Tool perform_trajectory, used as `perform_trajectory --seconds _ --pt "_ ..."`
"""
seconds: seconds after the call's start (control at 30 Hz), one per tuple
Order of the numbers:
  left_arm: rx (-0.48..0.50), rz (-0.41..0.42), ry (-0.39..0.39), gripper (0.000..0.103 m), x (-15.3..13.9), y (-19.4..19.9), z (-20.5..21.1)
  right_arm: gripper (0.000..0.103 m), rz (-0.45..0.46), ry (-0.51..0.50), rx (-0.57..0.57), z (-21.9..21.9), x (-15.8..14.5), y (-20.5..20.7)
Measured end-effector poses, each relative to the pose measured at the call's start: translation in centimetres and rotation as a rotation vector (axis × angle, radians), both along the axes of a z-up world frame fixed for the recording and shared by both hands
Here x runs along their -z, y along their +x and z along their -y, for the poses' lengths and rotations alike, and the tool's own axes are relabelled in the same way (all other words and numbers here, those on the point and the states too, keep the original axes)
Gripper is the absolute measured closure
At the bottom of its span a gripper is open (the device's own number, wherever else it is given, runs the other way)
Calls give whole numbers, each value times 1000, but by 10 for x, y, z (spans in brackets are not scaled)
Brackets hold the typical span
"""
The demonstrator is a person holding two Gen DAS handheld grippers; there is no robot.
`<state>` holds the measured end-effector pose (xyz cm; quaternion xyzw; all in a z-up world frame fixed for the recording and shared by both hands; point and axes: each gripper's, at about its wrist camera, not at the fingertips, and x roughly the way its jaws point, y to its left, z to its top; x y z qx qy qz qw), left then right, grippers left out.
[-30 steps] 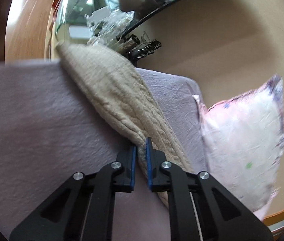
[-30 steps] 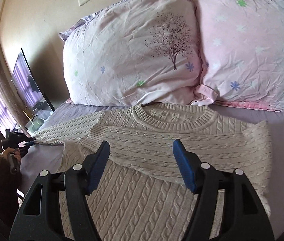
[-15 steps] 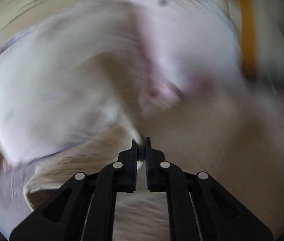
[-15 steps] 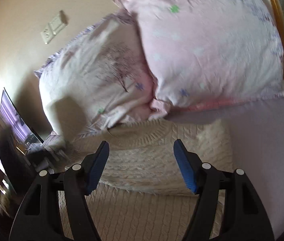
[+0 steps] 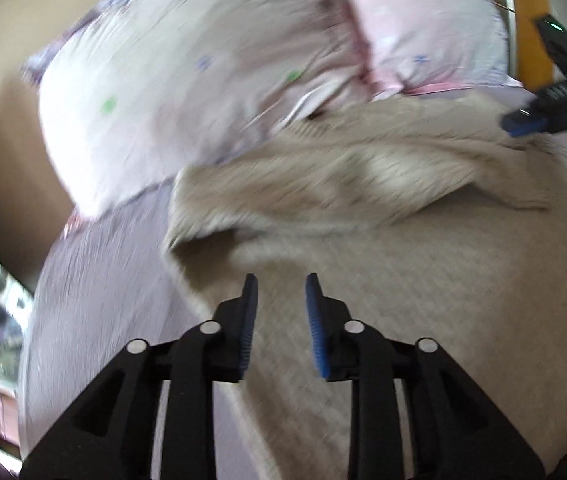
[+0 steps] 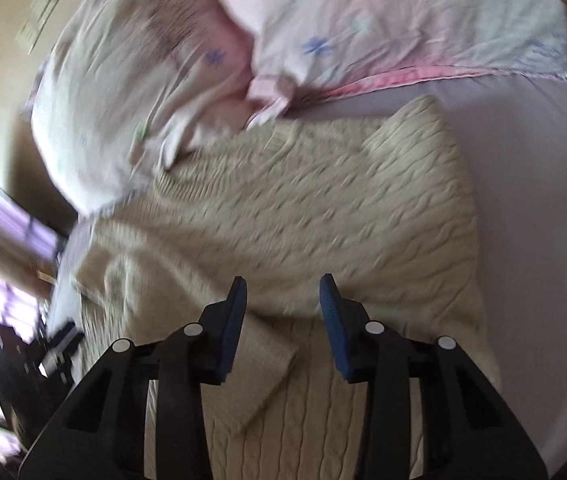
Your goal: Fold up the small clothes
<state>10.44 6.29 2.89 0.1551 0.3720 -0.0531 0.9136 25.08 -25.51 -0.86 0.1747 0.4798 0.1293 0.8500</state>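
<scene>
Blurred bed (image 6: pixel 543 152); sweater (image 6: pixel 323 216) hem cut off below fingers (image 6: pixel 329 312).

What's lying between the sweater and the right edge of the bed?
Only bare lilac bedsheet lies right of the sweater, seen in the right wrist view.

Cable-knit sweater (image 6: pixel 323 216) looks woolly (matt); pillows (image 6: pixel 383 20) smooth, creased cloth.
</scene>
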Motion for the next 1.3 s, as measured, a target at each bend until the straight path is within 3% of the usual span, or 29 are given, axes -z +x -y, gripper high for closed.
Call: perform_trajectory --seconds 0.2,0.27,0.33,0.43,0.5,0.57,0.6,0.63,0.67,0.7,0.77,0.8,0.9,1.03,1.07,1.13,1.23,1.3 --pt "-26 -67 -41 63 15 -4 -15 62 -35 -93 -100 -26 15 -19" --pt "-23 -74 -41 62 17 -9 -15 94 14 -181 -130 -38 15 -26" --pt "-23 -74 -38 61 19 -6 -15 95 26 -161 -156 -43 10 -28" --pt "-31 -83 -63 59 20 -2 -17 95 152 -223 -75 -32 -19 -25" --pt "-40 -89 -82 58 20 -1 -20 95 233 -195 34 -7 -45 -14" --pt "-45 -93 -94 57 20 0 -21 94 276 -242 166 15 -60 2" --pt "-46 -94 -98 57 20 0 -21 92 257 -290 204 23 -57 16" --pt "-46 -95 -98 57 20 0 -20 84 219 -318 216 27 -51 26" --pt "-47 -95 -96 57 20 0 -20 79 133 -340 241 35 -40 41" --pt "-47 -95 -95 57 19 0 -19 78 91 -316 269 42 -34 47" --pt "-49 -96 -98 56 19 1 -20 53 125 -201 273 52 -34 41" --pt "-50 -97 -103 55 19 1 -20 49 156 -163 265 53 -36 37" --pt "-54 -100 -119 54 19 3 -22 48 180 -84 166 41 -29 34" --pt "-63 -92 -135 54 19 1 -23 44 -33 -57 128 36 20 63" --pt "-67 -94 -156 54 17 -1 -26 45 11 -50 127 39 17 61" --pt "-62 -101 -213 53 13 -8 -32 44 -21 -12 138 43 14 55" --pt "-47 -94 -319 45 3 -31 -50 28 35 20 92 46 -2 17" --pt "-58 -119 -385 43 2 -43 -64 25 66 36 43 48 -9 -21"
